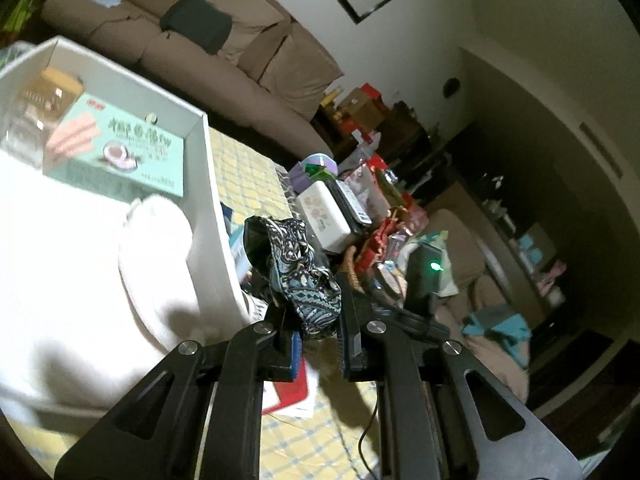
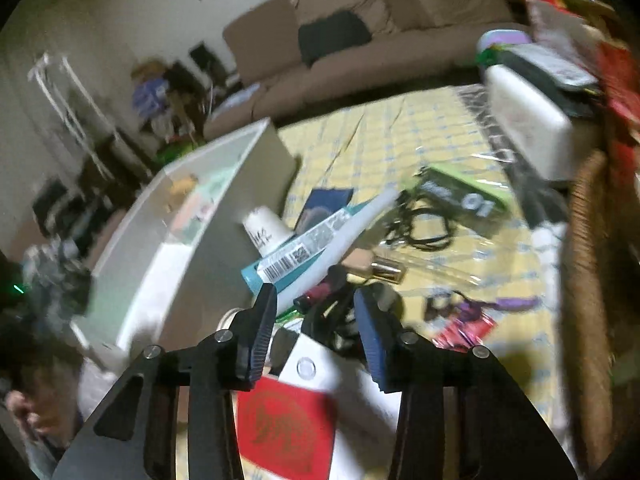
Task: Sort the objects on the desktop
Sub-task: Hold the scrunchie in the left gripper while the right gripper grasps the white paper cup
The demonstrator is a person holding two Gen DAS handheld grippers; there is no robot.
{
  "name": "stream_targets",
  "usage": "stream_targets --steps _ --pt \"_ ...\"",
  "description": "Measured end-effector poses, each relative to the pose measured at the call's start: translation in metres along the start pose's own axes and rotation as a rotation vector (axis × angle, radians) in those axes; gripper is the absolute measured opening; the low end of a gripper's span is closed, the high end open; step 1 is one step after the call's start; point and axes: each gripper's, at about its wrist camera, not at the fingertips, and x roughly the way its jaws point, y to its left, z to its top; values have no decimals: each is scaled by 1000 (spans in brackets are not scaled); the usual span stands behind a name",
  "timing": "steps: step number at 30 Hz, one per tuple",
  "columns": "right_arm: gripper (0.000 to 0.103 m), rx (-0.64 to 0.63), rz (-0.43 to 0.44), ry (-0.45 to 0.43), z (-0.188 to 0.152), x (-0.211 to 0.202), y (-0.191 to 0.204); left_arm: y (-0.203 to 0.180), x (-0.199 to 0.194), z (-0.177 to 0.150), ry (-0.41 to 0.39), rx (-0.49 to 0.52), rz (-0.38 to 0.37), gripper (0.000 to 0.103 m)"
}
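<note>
Much of both views is blurred, cropped or blocked.

Right wrist view: motion blur smears the white bin (image 2: 208,216), the tube (image 2: 320,240) and the clutter at far right; small items past the fingertips cannot be identified. A red card (image 2: 288,432) is partly covered by the gripper arms at bottom centre. Left wrist view: the bin (image 1: 200,184) is cut off at the left edge, its white contents overexposed; the patterned cloth (image 1: 296,272) hides what lies behind it.

The left gripper (image 1: 316,322) is clamping nearly closed on a patterned cloth (image 1: 294,268), tilted slightly downward. The right gripper (image 2: 316,324) is pointing steeply downward, jaws parted, gripping nothing.
</note>
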Motion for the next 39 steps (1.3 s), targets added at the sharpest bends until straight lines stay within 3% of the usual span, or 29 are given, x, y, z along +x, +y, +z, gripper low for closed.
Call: stream_targets --steps 5,7,8,14,21,26,29,30,32,35,39 --pt "27 -157 -118 146 -7 54 27 12 -8 1 6 1 39 13" --pt "26 -224 -196 149 -12 64 34 20 -13 4 2 -15 45 13" --pt "19 -243 -211 147 -12 66 35 24 -16 6 -2 -32 34 13" --pt "6 -197 -185 78 -7 42 27 39 -28 10 -29 -80 30 13" --pt "6 -129 -109 2 5 3 30 52 -39 14 -64 -116 40 13" --pt "6 -142 -139 -27 15 -8 34 56 -39 13 -62 -126 46 13" --pt "14 -115 -191 25 14 0 28 55 -37 14 -59 -125 43 13" --pt "29 -100 -199 15 12 -2 27 55 -38 14 -59 -125 42 13" --pt "43 -89 -152 -18 8 -8 33 55 -38 14 -60 -125 37 13" --pt "51 -86 -47 47 -5 3 51 54 -37 15 -58 -121 34 13" --pt "60 -111 -72 135 -24 32 69 53 -37 14 -55 -122 35 13"
